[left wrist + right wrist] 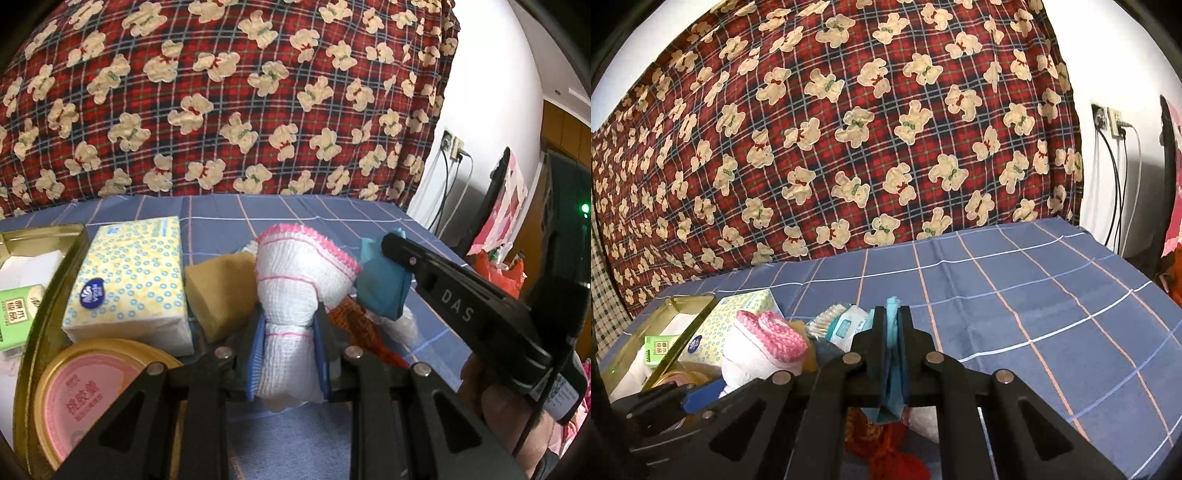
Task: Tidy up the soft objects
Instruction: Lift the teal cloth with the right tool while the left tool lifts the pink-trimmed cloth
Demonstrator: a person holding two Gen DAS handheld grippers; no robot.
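Angling downward, left gripper [290, 328] clamping white cloth [295, 291], right gripper [894, 325] pinching teal cloth [893, 354]

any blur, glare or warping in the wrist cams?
Left wrist: heavy fisheye bowing, dark corners, green pack at the edge smeared, cloth sharp. Right wrist: same bowing, gold tray rim glints, wall blown out white.

You are working with a left gripper [290, 325] in black plastic, its struts showing triangular cut-outs and round silver rivets, blue ribbed pads lining its fingers; your right gripper [893, 317] is wearing the same black linkage, with white "DAS" lettering along its side.
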